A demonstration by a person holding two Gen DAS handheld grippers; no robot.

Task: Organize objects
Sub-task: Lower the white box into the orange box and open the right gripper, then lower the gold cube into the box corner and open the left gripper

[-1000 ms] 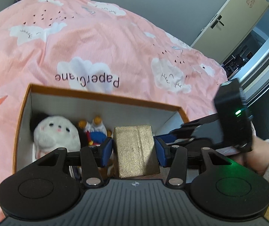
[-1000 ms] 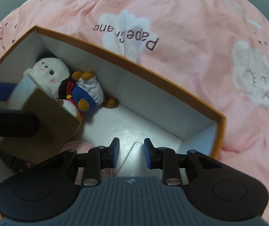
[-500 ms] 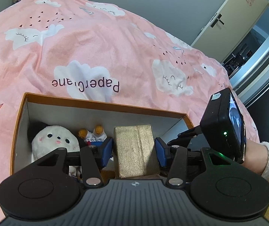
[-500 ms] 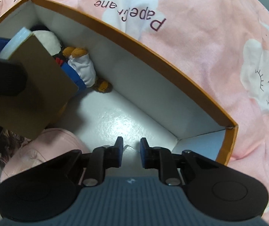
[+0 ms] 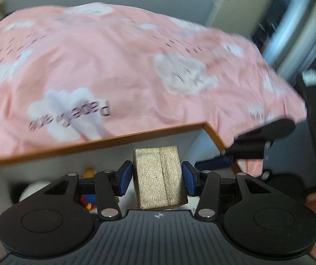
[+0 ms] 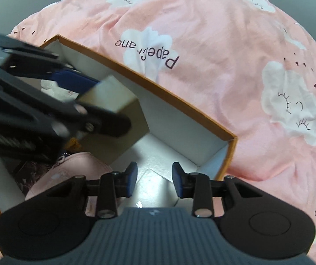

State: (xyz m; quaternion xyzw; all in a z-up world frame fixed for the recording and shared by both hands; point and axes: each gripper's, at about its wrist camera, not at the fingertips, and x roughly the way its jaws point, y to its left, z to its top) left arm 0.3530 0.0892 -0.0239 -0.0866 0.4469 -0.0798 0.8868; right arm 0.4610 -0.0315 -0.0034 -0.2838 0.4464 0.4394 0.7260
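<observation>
Duvet (image 6: 213,28): pink with white clouds, carries the box.
Orange-rimmed box (image 6: 186,101): open, white inside, on the duvet.
Left gripper (image 5: 157,177): blue pads pinching the gold-wrapped box (image 5: 159,176) at its sides, held above the orange-rimmed box's middle.
Right gripper (image 6: 154,180): jaws spread, holding nothing, over the box's right corner.
Pink cap (image 6: 69,167): on the box floor, near edge.
Plush toy (image 5: 31,193): inside, left end, mostly hidden.

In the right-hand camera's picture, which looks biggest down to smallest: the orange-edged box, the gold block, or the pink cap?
1. The orange-edged box, clearly largest.
2. and 3. The gold block and pink cap look about alike; the left gripper hides part of the block, so no ranking.
</observation>
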